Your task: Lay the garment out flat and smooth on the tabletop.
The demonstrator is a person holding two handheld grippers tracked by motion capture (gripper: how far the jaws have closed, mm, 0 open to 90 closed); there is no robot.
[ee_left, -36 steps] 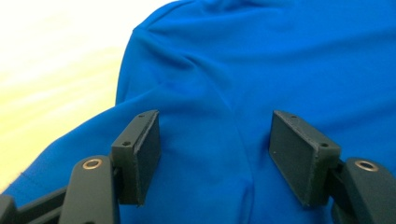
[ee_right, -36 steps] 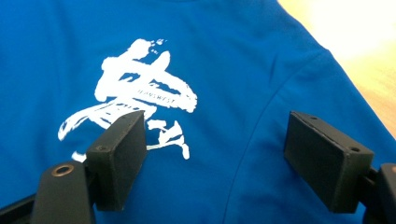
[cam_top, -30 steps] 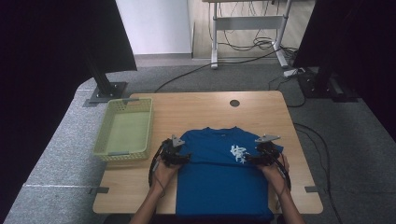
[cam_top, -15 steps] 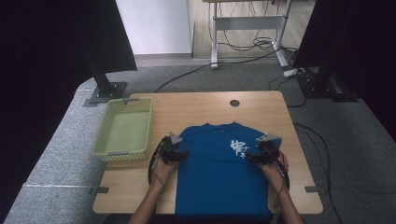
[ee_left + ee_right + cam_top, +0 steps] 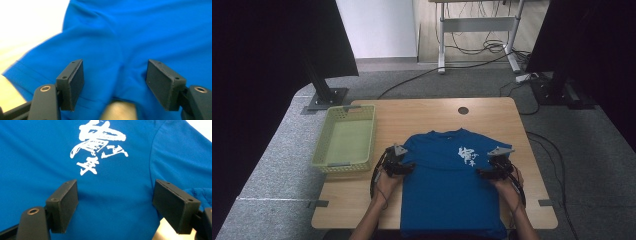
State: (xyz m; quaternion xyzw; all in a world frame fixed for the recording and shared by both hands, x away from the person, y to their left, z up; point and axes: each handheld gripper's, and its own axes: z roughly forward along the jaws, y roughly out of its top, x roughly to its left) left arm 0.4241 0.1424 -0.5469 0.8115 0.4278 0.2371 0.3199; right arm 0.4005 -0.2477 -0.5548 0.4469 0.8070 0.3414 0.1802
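The left gripper sits at the left side of the blue t-shirt, its 2 jaws spread with nothing pinched; in the left gripper view the pads stand apart over a soft ridge of blue cloth near the sleeve, with a bit of bare wood showing between them at the bottom. The right gripper mirrors it at the shirt's right side, jaws likewise spread, and the right gripper view looks across flat fabric toward the white printed characters. The shirt lies face up on the wooden table, collar away from the person, hem hanging off the near edge, with the pale green basket just to its left. Compared with 1 second ago, both sleeves now appear folded in over the body, so the shirt reads as a narrower rectangle, and the grippers have hardly shifted. That suggests the sleeve fold is done and the cloth has been let go; the likely next step is a fresh grip lower down or at the shoulders to fold the length.
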